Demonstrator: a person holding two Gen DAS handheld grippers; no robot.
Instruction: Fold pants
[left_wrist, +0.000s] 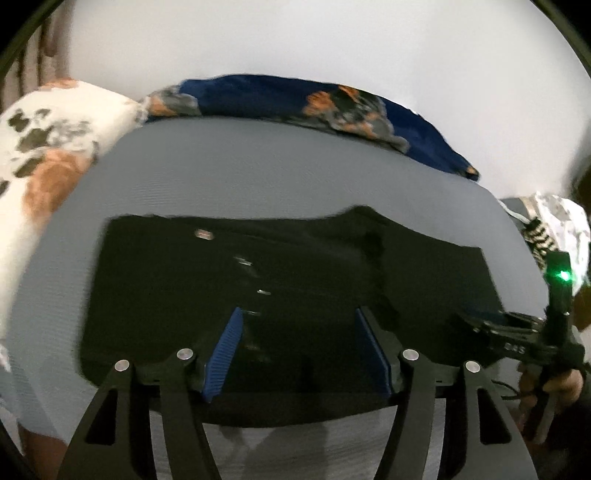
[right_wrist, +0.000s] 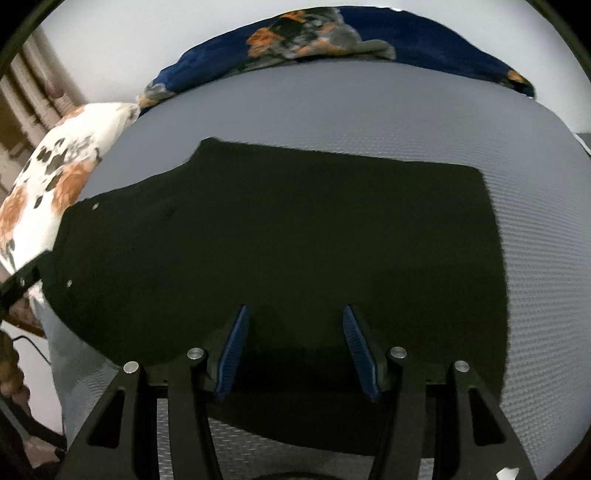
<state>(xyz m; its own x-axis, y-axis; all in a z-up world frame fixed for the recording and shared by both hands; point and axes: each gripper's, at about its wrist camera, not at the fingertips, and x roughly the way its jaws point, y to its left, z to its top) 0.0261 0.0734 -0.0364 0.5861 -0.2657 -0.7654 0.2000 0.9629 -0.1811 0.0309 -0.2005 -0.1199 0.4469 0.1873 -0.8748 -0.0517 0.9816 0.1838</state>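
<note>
Black pants (right_wrist: 280, 236) lie flat on the grey bed (right_wrist: 369, 110), already doubled into a broad slab with the long axis running left to right across both hand-held grippers. Left hand-held gripper (left_wrist: 299, 314): jaws spread wide, nothing held, poised over the near edge at the waistband end, where a button and rivets show. Right hand-held gripper (right_wrist: 293, 312): likewise wide open and empty, over the near edge toward the leg end. Both sit directly before the fabric, equally close. Judgement: the next fold runs along the long axis, so each gripper must close on its own end. Patterned pillows (left_wrist: 48, 147) lie beyond.
</note>
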